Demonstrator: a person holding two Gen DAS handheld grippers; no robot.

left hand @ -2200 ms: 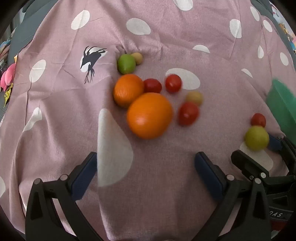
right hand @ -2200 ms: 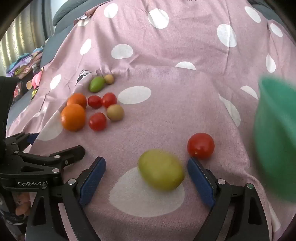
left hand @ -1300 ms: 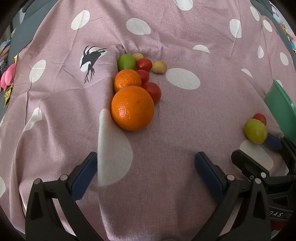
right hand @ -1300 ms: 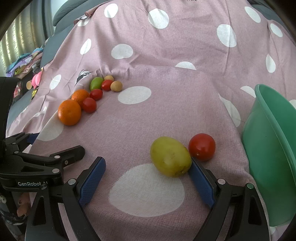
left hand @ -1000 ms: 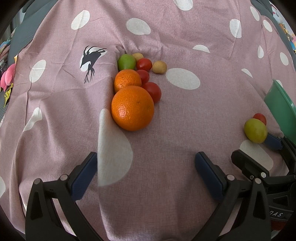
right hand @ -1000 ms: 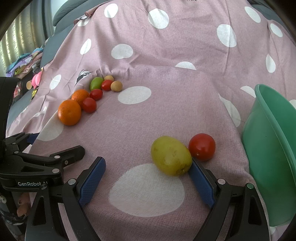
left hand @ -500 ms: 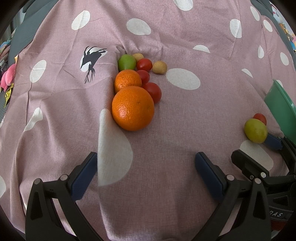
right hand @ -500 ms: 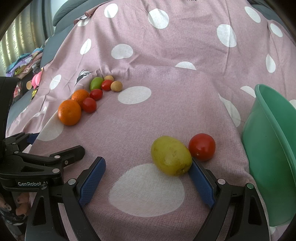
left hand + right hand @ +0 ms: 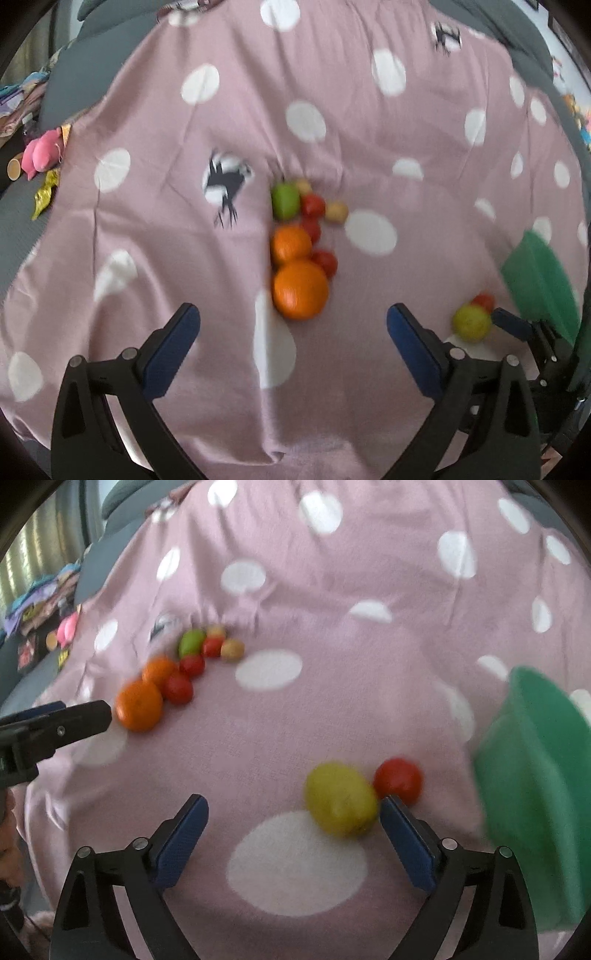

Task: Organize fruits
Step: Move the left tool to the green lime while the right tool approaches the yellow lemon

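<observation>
Fruit's in two bunches on the pink dotted cloth; big orange heads a curved row, small orange behind it; left gripper wide, empty; right gripper just opened wider, yellow-green fruit against its right pad, unpinched; red tomato touching it; green bowl right.

No writing, label, brand or number can be read anywhere here; both views are blurred. The nearest thing to a sign is a small black bird-like figure printed on one white dot of the pink spotted cloth, and it carries no letters.
</observation>
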